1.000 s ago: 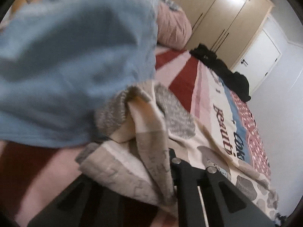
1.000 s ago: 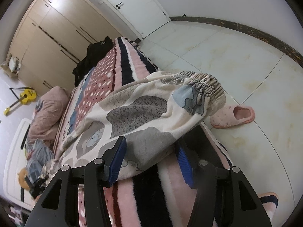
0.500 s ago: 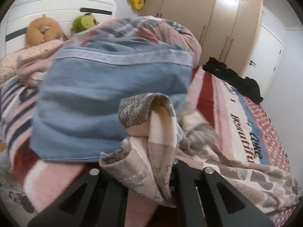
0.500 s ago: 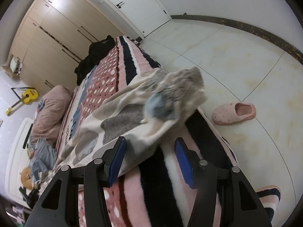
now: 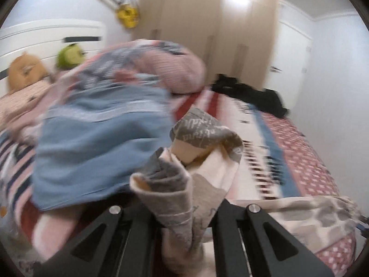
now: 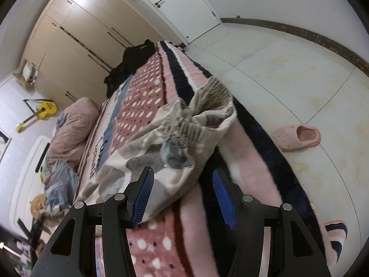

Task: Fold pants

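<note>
Pants point(image 6: 175, 138), one pair; slippers point(image 6: 297, 137), seemingly two, one half-hidden.

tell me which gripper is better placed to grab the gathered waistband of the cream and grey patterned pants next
Right. The right gripper is open, with the pants' gathered waistband lying just ahead on the pink striped blanket. The left gripper is shut on the other end.
</note>
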Motion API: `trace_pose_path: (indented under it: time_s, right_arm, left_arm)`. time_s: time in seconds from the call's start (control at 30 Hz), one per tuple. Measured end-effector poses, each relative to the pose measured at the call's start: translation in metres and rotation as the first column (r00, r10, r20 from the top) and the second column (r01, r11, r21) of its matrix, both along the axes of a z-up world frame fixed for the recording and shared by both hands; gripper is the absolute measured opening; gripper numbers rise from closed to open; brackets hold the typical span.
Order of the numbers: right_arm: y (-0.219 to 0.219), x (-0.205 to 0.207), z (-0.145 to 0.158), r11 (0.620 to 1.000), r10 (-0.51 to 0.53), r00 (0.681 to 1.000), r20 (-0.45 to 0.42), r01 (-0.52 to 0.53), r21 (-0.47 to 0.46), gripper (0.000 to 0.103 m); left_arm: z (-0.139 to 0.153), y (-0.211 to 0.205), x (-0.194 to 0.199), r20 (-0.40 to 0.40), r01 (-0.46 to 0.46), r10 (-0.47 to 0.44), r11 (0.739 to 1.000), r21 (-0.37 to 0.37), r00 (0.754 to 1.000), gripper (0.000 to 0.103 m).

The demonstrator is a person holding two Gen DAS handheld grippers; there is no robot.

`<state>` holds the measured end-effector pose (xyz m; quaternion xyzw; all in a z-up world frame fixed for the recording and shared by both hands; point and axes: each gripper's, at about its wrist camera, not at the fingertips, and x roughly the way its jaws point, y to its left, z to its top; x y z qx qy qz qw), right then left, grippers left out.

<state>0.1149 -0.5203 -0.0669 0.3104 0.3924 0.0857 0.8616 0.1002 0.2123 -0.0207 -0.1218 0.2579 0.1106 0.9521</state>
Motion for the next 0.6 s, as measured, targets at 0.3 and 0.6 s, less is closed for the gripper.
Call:
trace_pose_path:
  time_s: [0.3, 0.6]
  right_arm:
    - [0.005, -0.002, 0.006, 1.0, 0.015, 1.0, 0.011, -0.015, -0.005, 0.05]
    - [0.01, -0.006, 0.001, 1.0, 0.029, 0.999, -0.017, -0.029, -0.001, 0.05]
  left_arm:
    - [0.005, -0.144, 0.042, 0.015, 0.318, -0.319, 0.946, 0.059, 0.948, 0.004]
    - [-0.07, -0.227, 0.062, -0.186, 0.57, -0.562, 0.822, -0.013, 0.806, 0.007]
